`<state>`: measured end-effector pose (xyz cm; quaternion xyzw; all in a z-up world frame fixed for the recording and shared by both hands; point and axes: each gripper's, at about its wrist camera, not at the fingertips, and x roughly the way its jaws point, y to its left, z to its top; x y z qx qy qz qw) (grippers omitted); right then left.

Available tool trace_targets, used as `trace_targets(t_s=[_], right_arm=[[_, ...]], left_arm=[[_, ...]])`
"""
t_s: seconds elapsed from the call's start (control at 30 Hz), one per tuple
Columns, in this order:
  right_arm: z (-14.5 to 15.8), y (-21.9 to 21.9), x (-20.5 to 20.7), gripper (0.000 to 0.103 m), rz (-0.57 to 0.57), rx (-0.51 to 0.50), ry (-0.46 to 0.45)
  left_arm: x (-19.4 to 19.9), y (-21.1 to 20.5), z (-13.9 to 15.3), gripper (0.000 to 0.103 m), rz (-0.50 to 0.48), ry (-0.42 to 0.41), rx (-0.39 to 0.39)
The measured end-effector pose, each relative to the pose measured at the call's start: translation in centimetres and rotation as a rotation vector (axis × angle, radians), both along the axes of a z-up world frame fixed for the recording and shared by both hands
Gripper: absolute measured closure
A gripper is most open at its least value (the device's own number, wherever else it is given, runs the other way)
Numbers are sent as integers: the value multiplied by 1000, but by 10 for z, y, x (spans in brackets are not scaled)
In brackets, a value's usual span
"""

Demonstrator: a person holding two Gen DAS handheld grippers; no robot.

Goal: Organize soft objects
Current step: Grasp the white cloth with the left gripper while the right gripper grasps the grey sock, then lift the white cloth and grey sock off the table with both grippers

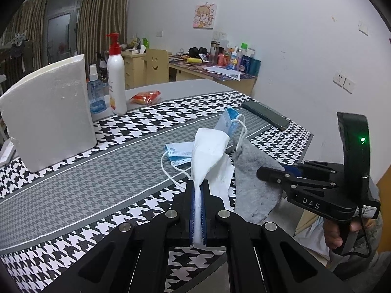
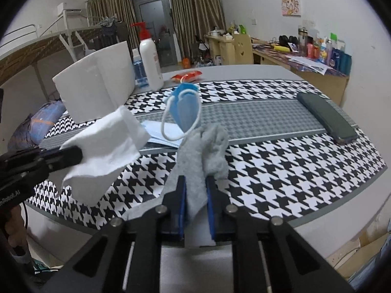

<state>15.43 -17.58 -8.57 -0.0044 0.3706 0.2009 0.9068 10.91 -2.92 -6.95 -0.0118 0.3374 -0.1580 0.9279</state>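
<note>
White tissue (image 1: pixel 210 151) is pinched between the pressed-together pads of the left gripper (image 1: pixel 197 190), lifted above the houndstooth table mat (image 1: pixel 97 185). Beside it, the right gripper (image 2: pixel 196 183) clamps a grey cloth (image 2: pixel 202 151), with a blue face mask (image 2: pixel 185 107) hanging by its ear loop from the cloth's top (the loop looks snagged there). Another face mask (image 1: pixel 178 152) lies flat on the mat's grey band, behind the tissue. A dark phone (image 2: pixel 327 119) rests well apart, near the mat's far edge.

Beside the foam block (image 1: pixel 48 112) we count two bottles (image 1: pixel 116 78), one snack packet (image 1: pixel 145 97), two face masks (image 1: pixel 179 152), one tissue (image 1: pixel 210 153), one grey cloth (image 1: pixel 256 188) (both lifted), and one phone (image 1: pixel 266 115).
</note>
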Motion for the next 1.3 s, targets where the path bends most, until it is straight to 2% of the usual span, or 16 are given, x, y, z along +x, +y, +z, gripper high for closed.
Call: trace_targets(t_s=[0.03, 0.23, 0.3, 0.33, 0.37, 0.53, 0.8, 0.83, 0.9, 0.93, 0.97, 1.13, 1.2, 1.3], right_arm=[[-2, 0, 1, 78, -7, -6, 5], [2, 2, 0, 78, -2, -10, -20], [3, 3, -2, 80, 10, -6, -25], [2, 4, -1, 89, 16, -2, -20], [1, 5, -3, 90, 21, 0, -14], [-1, 18, -13, 90, 80, -37, -26], [-14, 34, -17, 89, 151, -71, 29], [-15, 35, -17, 83, 154, -72, 31], [-16, 36, -17, 66, 163, -80, 36], [-16, 37, -18, 54, 162, -88, 30], [-17, 39, -18, 50, 164, -93, 27], [-20, 44, -18, 50, 164, -120, 12], [-19, 45, -20, 56, 169, -139, 3], [-17, 46, -20, 80, 180, -143, 11]], left_arm=[[-1, 1, 1, 99, 3, -1, -1], [-2, 5, 4, 99, 14, -8, -5], [-3, 6, 4, 99, 18, -9, -8], [-3, 6, 4, 99, 18, -9, -9], [-4, 6, 5, 99, 20, -9, -10], [-6, 7, 5, 99, 22, -8, -12], [-10, 10, 6, 99, 27, -9, -16], [-10, 11, 6, 99, 27, -8, -17], [-11, 12, 6, 99, 29, -6, -17], [-11, 12, 6, 99, 29, -6, -18], [-11, 12, 6, 99, 30, -5, -18], [-11, 13, 6, 99, 35, -3, -19], [-11, 13, 6, 99, 37, -2, -20], [-11, 14, 7, 99, 41, -3, -20]])
